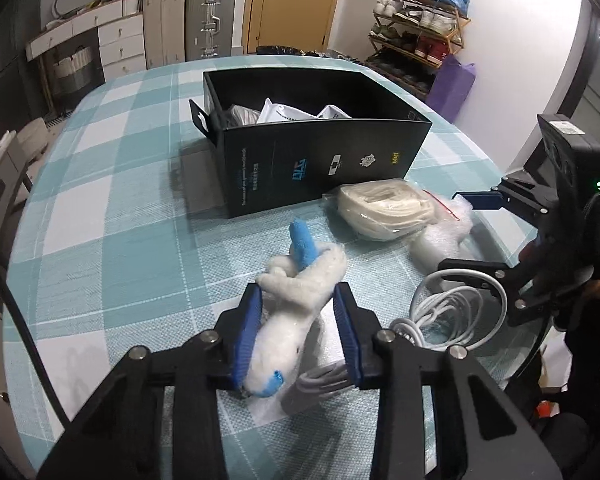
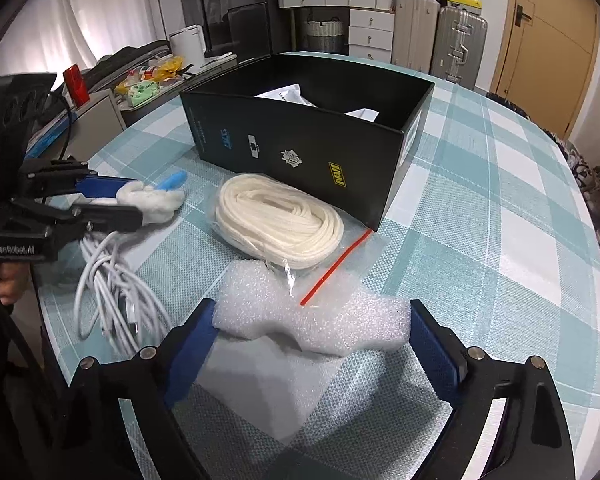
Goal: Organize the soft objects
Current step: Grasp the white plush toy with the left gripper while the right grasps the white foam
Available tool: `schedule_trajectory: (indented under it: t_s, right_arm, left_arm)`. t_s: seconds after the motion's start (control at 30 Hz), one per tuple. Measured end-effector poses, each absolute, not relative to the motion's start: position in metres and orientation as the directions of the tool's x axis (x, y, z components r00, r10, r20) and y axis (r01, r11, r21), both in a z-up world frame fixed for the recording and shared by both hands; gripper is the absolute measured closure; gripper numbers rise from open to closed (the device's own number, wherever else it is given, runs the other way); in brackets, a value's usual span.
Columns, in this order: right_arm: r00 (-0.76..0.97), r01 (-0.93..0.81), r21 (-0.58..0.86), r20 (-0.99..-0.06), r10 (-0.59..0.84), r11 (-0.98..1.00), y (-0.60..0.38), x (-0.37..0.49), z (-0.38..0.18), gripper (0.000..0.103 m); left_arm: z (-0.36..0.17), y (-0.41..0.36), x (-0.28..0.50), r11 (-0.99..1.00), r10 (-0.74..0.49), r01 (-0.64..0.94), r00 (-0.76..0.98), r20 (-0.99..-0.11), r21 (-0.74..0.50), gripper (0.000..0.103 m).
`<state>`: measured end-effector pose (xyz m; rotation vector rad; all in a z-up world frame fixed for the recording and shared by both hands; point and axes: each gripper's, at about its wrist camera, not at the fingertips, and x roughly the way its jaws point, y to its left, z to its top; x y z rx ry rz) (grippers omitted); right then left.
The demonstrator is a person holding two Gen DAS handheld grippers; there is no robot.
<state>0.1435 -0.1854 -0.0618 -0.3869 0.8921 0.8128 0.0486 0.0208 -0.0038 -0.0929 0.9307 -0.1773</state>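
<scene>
Near the desk's front edge, the left gripper [image 1: 298, 332] clamps its fingers on a white-and-blue plush toy [image 1: 296, 308], while the right gripper [image 2: 312, 336] brackets a white foam piece [image 2: 312, 322] before a black box [image 2: 300, 136].

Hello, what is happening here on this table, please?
A person is tidying soft things into the black box with two hand-held grippers. The left gripper has closed on a white and blue plush toy. The right gripper brackets a white foam piece; whether its pads press cannot be told. A bagged cord coil and a white cable lie on the checked tablecloth.
</scene>
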Motion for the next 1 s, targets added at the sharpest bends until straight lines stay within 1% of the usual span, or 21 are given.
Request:
schedule_trajectory:
  t_s: [0.03, 0.13, 0.53, 0.73, 1.0]
  right_arm:
    - [0.361, -0.767, 0.026, -0.809, 0.465, 0.641, -0.186, 0.142, -0.061, 0.010]
    - [0.361, -0.776, 0.020, -0.805, 0.470, 0.631, -0.188, 0.140, -0.058, 0.010]
    - [0.400, -0.765, 0.007, -0.779, 0.483, 0.644, -0.207, 0.137, -0.045, 0.010]
    - [0.421, -0.759, 0.004, -0.759, 0.496, 0.651, -0.215, 0.134, -0.034, 0.010]
    - [0.459, -0.749, -0.010, -0.729, 0.508, 0.663, -0.219, 0.131, -0.019, 0.010]
  left_arm:
    - [-0.003, 0.021, 0.048, 0.981, -0.192, 0.111, 0.586, -0.787, -0.156, 0.073]
    - [-0.001, 0.024, 0.048, 0.982, -0.186, 0.097, 0.595, -0.782, -0.160, 0.074]
    - [0.015, 0.037, 0.046, 0.981, -0.178, 0.059, 0.655, -0.734, -0.185, 0.075]
    - [0.027, 0.040, 0.042, 0.985, -0.143, 0.031, 0.701, -0.699, -0.171, 0.075]
    - [0.040, 0.038, 0.042, 0.986, -0.131, 0.025, 0.739, -0.661, -0.167, 0.075]
